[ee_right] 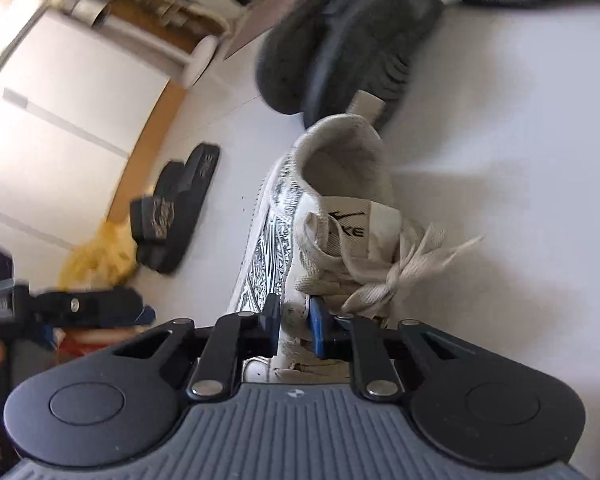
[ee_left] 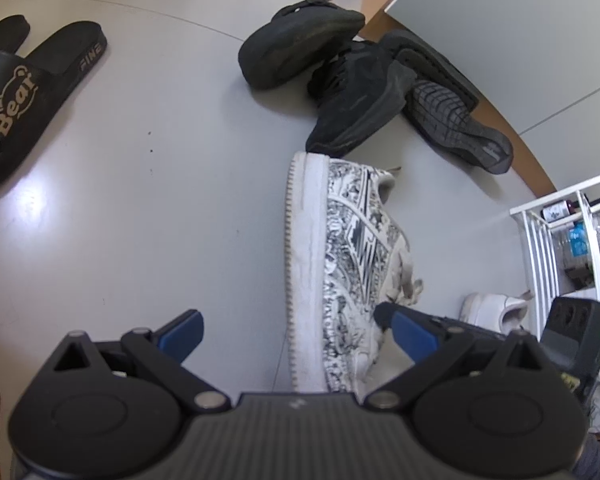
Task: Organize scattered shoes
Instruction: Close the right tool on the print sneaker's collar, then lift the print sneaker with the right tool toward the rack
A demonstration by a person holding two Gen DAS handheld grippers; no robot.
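A white sneaker with black graphic print (ee_left: 340, 264) lies on its side on the grey floor, sole to the left. My left gripper (ee_left: 292, 328) is open, its fingers either side of the sneaker's toe end, not closed on it. In the right wrist view the same sneaker (ee_right: 332, 216) points away, and my right gripper (ee_right: 294, 324) is shut on its toe upper. Several black shoes (ee_left: 340, 76) lie piled beyond it. A pair of black "Bear" slides (ee_left: 28, 92) lies at the far left, and also shows in the right wrist view (ee_right: 176, 208).
A white wire rack (ee_left: 560, 248) with bottles stands at the right, a white shoe (ee_left: 496, 312) at its foot. A wooden skirting and white wall (ee_left: 500, 20) run behind the black shoes. A yellow bag (ee_right: 100, 256) lies by the slides.
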